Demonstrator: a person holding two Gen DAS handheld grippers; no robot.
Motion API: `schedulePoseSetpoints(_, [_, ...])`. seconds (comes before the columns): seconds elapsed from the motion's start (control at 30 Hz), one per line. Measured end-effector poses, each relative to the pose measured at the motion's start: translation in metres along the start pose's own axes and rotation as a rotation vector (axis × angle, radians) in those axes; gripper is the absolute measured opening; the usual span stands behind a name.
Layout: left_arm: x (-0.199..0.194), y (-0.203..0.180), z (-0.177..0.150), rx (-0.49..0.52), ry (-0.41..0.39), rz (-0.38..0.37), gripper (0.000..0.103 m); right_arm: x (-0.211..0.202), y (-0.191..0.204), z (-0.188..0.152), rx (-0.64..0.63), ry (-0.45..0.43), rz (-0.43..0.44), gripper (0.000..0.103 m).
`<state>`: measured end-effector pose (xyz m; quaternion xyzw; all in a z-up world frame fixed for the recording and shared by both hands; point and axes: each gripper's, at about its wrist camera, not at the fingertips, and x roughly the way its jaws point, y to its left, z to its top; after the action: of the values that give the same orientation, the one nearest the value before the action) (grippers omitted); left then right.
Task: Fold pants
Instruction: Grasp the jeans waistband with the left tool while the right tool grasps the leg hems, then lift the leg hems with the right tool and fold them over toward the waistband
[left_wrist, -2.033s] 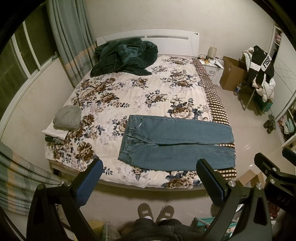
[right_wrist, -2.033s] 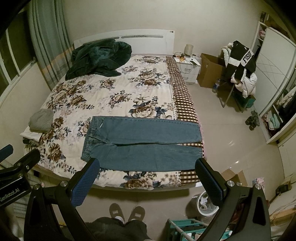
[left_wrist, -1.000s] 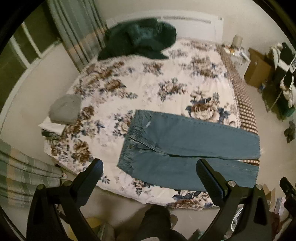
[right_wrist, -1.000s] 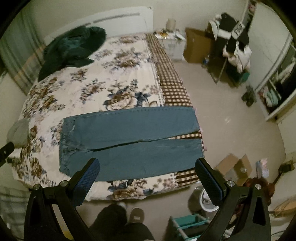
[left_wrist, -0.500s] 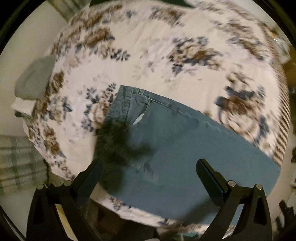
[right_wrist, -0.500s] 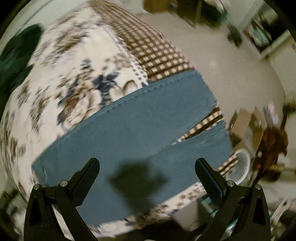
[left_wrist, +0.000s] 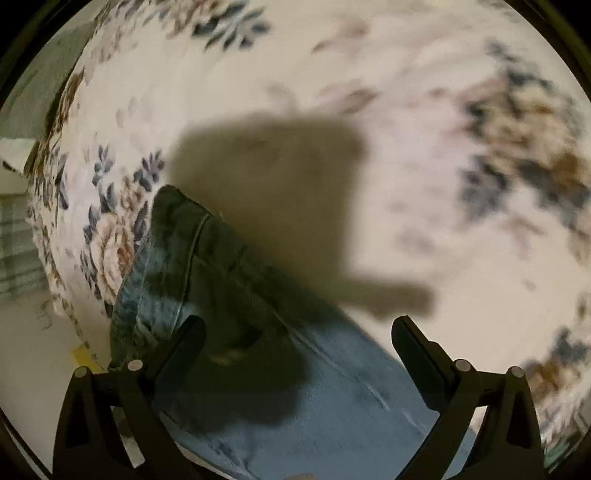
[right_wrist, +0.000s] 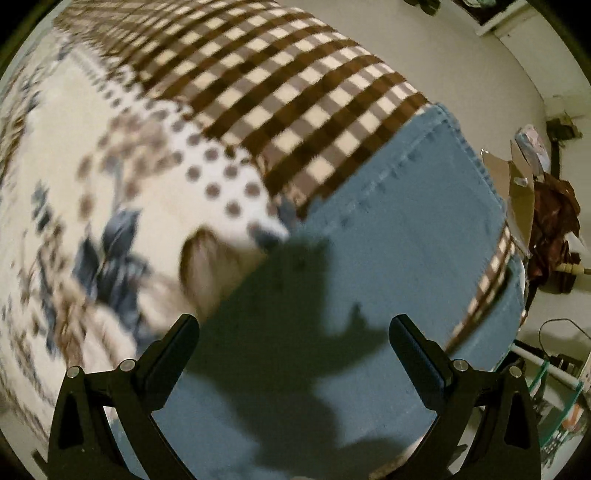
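Note:
Blue jeans lie flat on the floral bedspread. In the left wrist view I see their waistband end (left_wrist: 192, 266), partly in the gripper's shadow. My left gripper (left_wrist: 299, 343) is open and empty, close above the far top edge of the waist. In the right wrist view I see the leg ends (right_wrist: 406, 229), the far leg's hem at the checked border. My right gripper (right_wrist: 293, 339) is open and empty, close above the far leg near its hem.
The bedspread (left_wrist: 424, 122) stretches beyond the jeans. Its brown checked border (right_wrist: 295, 92) runs along the bed's right side. Beyond the bed edge are the floor, a cardboard box (right_wrist: 517, 184) and brown clutter (right_wrist: 554, 229).
Both grippers have moved down from a high view of the whole bed to close above the jeans, left toward the waist, right toward the leg ends. Both stay open.

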<state>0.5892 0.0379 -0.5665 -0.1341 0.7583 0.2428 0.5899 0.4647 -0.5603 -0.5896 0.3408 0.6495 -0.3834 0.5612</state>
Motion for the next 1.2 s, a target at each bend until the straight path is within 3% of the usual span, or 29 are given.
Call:
schedulePoseSetpoints(0.07, [0.011,0.008,0.004,-0.033,0.004,0.018,0.077,0.018,0.005,0.011,0.024,0.026,-0.007,0.103])
schedulePoseSetpoints(0.1, [0.013,0.014,0.004,-0.052,-0.007,-0.018,0.074,0.026,0.007,0.015,0.035,0.039,-0.011,0.103])
schedulePoseSetpoints(0.13, [0.012,0.016,0.003,-0.058,-0.024,-0.042,0.059,0.036,0.008,0.019,0.050,0.056,-0.015,0.103])
schedulePoseSetpoints(0.17, [0.007,0.019,0.000,-0.053,-0.067,-0.082,0.033,0.042,0.008,0.021,0.061,0.068,-0.016,0.102])
schedulePoseSetpoints(0.23, [-0.007,0.026,-0.008,-0.044,-0.133,-0.121,0.024,0.052,0.008,0.022,0.078,0.084,0.006,0.081])
schedulePoseSetpoints(0.27, [-0.012,0.030,-0.011,-0.047,-0.150,-0.139,0.019,0.055,0.007,0.022,0.084,0.090,0.019,0.076])
schedulePoseSetpoints(0.3, [-0.015,0.035,-0.015,-0.050,-0.166,-0.158,0.017,0.055,0.007,0.022,0.083,0.088,0.027,0.063])
schedulePoseSetpoints(0.33, [-0.021,0.042,-0.021,-0.050,-0.192,-0.187,0.015,0.054,0.008,0.021,0.077,0.077,0.036,0.041])
schedulePoseSetpoints(0.37, [-0.025,0.047,-0.026,-0.044,-0.212,-0.209,0.014,0.051,0.007,0.020,0.067,0.065,0.035,0.029])
schedulePoseSetpoints(0.4, [-0.028,0.051,-0.030,-0.038,-0.227,-0.224,0.013,0.047,0.006,0.018,0.058,0.049,0.045,0.009])
schedulePoseSetpoints(0.6, [-0.073,0.106,-0.081,-0.011,-0.341,-0.350,0.012,0.010,-0.028,-0.008,0.043,-0.016,0.165,0.005])
schedulePoseSetpoints(0.8, [-0.093,0.183,-0.156,-0.033,-0.394,-0.443,0.011,-0.030,-0.101,-0.069,0.014,-0.060,0.265,0.004])
schedulePoseSetpoints(0.87, [-0.085,0.212,-0.184,-0.045,-0.391,-0.468,0.011,-0.036,-0.135,-0.093,0.007,-0.065,0.283,0.004])
schedulePoseSetpoints(0.97, [-0.056,0.238,-0.222,-0.031,-0.379,-0.445,0.011,-0.037,-0.188,-0.125,-0.018,-0.082,0.286,0.004])
schedulePoseSetpoints(1.2, [0.054,0.274,-0.267,-0.085,-0.273,-0.388,0.011,0.023,-0.260,-0.179,-0.053,-0.054,0.215,0.004])
